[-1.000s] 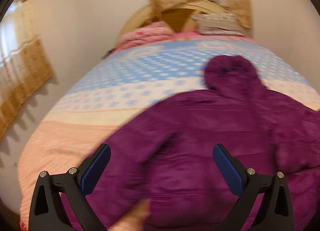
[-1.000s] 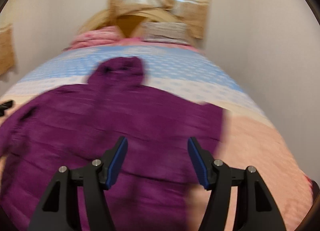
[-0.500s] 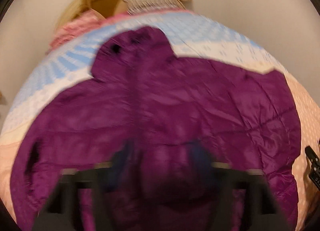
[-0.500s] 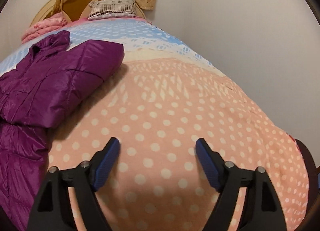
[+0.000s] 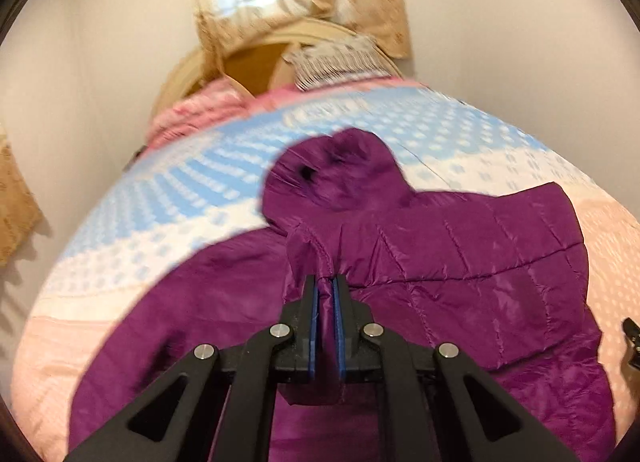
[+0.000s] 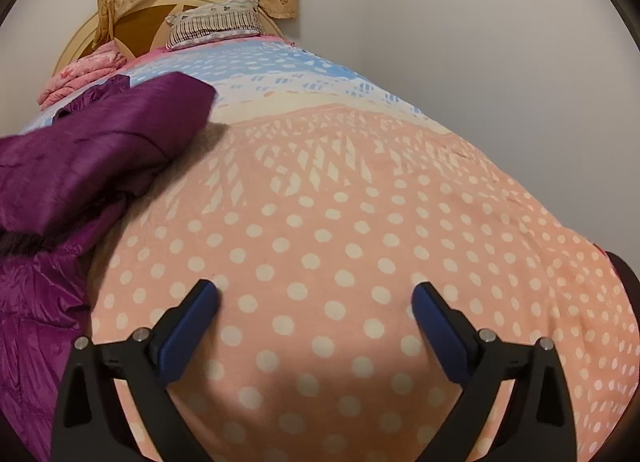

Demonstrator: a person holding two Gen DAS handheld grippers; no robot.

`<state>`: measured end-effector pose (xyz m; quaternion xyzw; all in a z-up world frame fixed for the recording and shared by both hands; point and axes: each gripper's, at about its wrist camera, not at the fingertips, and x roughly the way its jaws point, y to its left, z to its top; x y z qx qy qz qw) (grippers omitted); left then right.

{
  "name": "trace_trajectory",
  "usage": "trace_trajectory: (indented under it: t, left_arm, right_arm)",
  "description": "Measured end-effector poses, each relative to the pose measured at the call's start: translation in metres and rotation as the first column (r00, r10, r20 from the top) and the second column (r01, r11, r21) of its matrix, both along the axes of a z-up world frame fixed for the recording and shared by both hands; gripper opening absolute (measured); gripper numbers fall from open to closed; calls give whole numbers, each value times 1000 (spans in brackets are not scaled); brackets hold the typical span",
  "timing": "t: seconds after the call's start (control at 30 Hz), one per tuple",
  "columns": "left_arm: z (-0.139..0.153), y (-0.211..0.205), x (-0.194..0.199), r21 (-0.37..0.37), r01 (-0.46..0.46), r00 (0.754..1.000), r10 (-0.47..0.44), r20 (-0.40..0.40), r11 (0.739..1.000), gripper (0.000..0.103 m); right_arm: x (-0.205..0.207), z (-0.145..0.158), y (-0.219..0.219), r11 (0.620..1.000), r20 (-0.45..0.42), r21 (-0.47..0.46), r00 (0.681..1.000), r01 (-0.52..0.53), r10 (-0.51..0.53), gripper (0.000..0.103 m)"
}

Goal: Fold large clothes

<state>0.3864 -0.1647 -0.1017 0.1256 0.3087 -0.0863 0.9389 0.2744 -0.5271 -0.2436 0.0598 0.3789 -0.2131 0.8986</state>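
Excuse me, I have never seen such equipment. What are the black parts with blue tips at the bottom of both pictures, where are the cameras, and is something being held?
No robot is here: a person carries a two-finger gripper in each hand, and a wide-angle camera on each looks forward along its fingers. In the left wrist picture, the left gripper has just been closing and now pinches a fold of the purple hooded jacket, which lies on the dotted bedspread. In the right wrist picture, the right gripper has just been opening; it holds nothing and hangs over bare bedspread beside the jacket. A pillow lies at the head of the bed.
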Motion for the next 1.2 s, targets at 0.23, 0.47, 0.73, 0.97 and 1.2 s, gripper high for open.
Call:
trace_trajectory:
  t: [0.23, 0.47, 0.73, 0.97, 1.2]
  left_arm:
    - [-22, 33, 0, 88, -100, 994, 97, 40, 991, 6]
    - [-63, 22, 5, 175, -95, 994, 102, -31, 980, 15]
    - [-22, 44, 7, 43, -201, 972, 194, 135, 979, 94]
    - [-59, 32, 55, 124, -290, 957, 291, 14, 949, 94]
    - [-106, 39, 68, 134, -296, 946, 310, -93, 946, 94]
  right_arm:
    - [1, -2, -1, 1000, -6, -1, 1000, -5, 5, 102]
    - [2, -4, -2, 1000, -13, 4, 1000, -11, 11, 103]
    - [26, 46, 12, 992, 48, 68, 993, -110, 107, 67]
    - [117, 71, 59, 973, 93, 46, 970, -227, 222, 59]
    - [176, 22, 98, 961, 5, 28, 961, -276, 276, 59]
